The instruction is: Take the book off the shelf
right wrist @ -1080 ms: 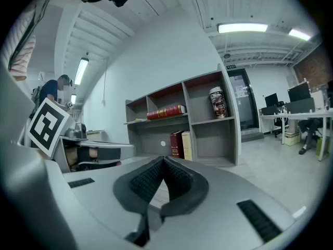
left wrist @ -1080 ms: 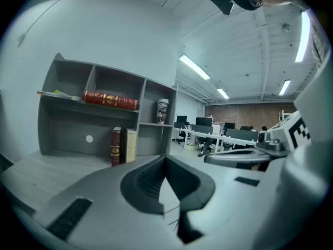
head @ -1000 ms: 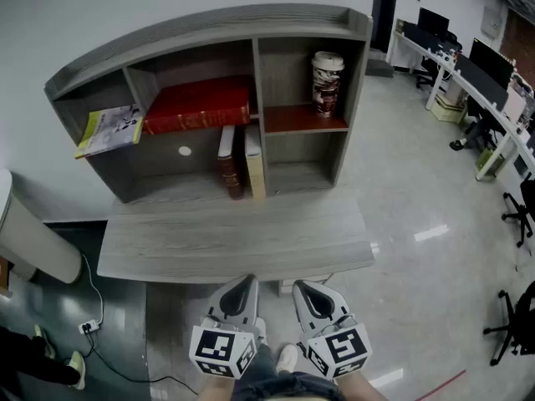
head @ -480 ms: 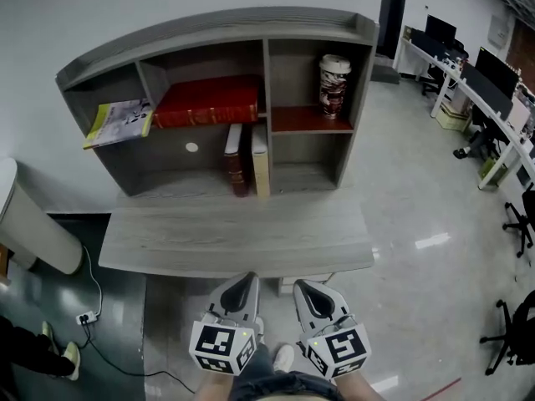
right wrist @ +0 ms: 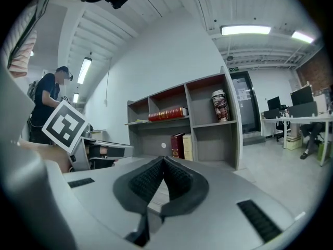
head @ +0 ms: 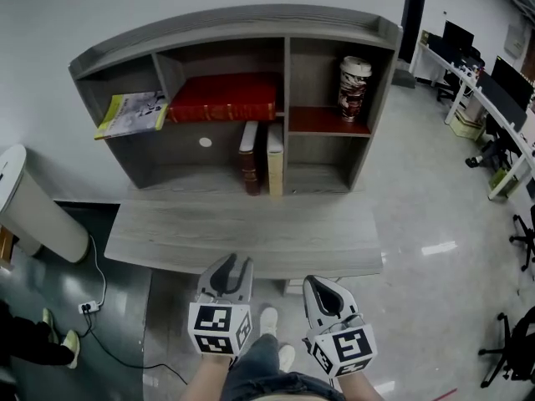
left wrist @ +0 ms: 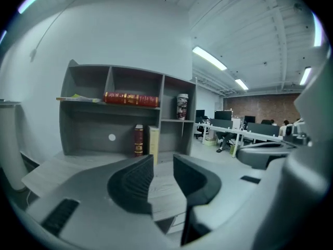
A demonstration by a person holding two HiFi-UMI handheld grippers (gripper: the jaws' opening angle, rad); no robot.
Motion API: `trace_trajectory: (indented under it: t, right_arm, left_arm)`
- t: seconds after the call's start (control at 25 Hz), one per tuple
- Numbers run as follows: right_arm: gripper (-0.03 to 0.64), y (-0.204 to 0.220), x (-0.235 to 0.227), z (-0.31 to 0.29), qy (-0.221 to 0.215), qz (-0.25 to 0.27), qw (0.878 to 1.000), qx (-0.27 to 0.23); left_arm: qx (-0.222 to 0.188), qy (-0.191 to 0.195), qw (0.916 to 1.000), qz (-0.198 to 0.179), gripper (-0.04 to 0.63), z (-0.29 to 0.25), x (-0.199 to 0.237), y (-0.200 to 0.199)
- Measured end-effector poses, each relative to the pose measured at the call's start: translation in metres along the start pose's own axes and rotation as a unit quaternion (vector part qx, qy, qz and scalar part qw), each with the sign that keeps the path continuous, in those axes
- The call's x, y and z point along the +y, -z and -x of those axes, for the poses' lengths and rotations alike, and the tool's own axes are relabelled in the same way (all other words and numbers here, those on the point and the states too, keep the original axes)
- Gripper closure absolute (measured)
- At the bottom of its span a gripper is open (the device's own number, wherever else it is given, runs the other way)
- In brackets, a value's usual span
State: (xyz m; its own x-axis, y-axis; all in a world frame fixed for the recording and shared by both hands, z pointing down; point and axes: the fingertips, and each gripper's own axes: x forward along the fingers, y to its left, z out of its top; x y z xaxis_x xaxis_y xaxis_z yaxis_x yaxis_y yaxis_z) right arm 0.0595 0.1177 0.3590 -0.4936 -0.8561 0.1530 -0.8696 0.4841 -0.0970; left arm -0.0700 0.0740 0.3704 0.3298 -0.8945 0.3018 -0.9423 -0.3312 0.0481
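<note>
A grey shelf unit (head: 230, 23) stands at the back of a grey desk (head: 242, 236). A thick red book (head: 221, 97) lies flat on its upper shelf. Below it a dark red book (head: 248, 159) and a cream book (head: 274, 159) stand upright side by side. A yellow-green magazine (head: 134, 113) overhangs the upper left compartment. My left gripper (head: 234, 266) hovers at the desk's front edge, far from the books; its jaws are opening with nothing between them (left wrist: 163, 163). My right gripper (head: 322, 284) hangs lower and to the right, shut and empty (right wrist: 163, 160).
A patterned canister (head: 354, 78) stands in the upper right compartment. A white cylinder bin (head: 29, 215) sits left of the desk, with a cable and power strip (head: 88, 306) on the floor. Office desks and chairs (head: 493, 98) fill the far right. A person (right wrist: 49, 103) stands at the left.
My left gripper has moved forward to the desk's front edge and its jaws have parted. The head view has shifted, so the shelf sits further right. My right gripper has barely moved.
</note>
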Motion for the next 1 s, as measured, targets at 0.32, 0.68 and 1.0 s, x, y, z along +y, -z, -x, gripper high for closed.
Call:
trace_trajectory:
  t: [0.32,0.68,1.0]
  right_arm:
    - [0.609,0.004,-0.026,-0.035,0.028,-0.003,0.999,0.020]
    - [0.609,0.008,-0.056,-0.092,0.041,-0.016,0.998,0.039]
    - [0.609,0.018,-0.075,-0.133,0.045,-0.025,0.997,0.061]
  left_arm:
    - [0.020,-0.017,0.9996,0.012,0.456,-0.055,0.033,0.002]
    - [0.050,-0.021,0.9983,0.021,0.422,-0.123,0.064,0.006]
    - [0.068,-0.014,0.9972,0.029,0.414,-0.169,0.079,0.010]
